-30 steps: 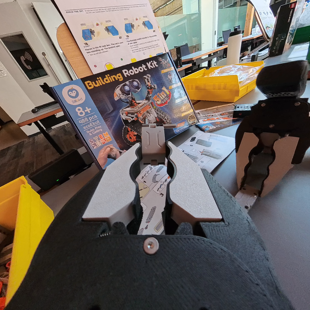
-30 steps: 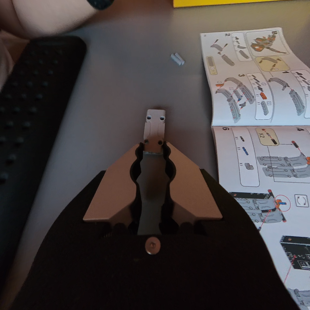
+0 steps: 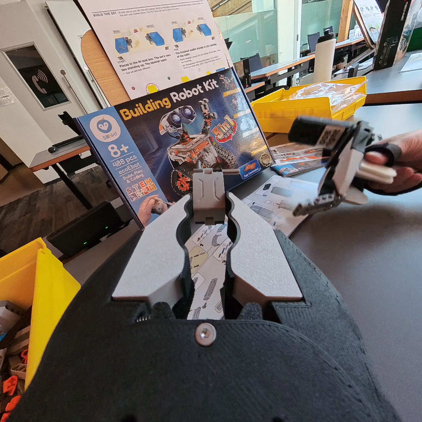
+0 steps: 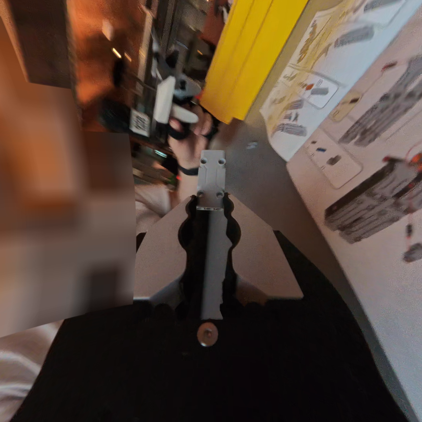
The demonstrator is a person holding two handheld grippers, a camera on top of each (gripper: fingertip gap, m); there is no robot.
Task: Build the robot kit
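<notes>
left wrist view: my left gripper is clenched on one grey block piece, held above the open instruction booklet.
counts there: one robot kit box standing upright, two yellow bins, one white bottle.
surface: grey table, office desks behind.
right wrist view: my right gripper is clamped on one flat grey plate; blurred, tilted over the booklet pages.

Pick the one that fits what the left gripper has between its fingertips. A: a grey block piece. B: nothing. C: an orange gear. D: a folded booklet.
A: in the left wrist view the left gripper is shut on a grey block piece, held above the open instruction booklet.
</notes>
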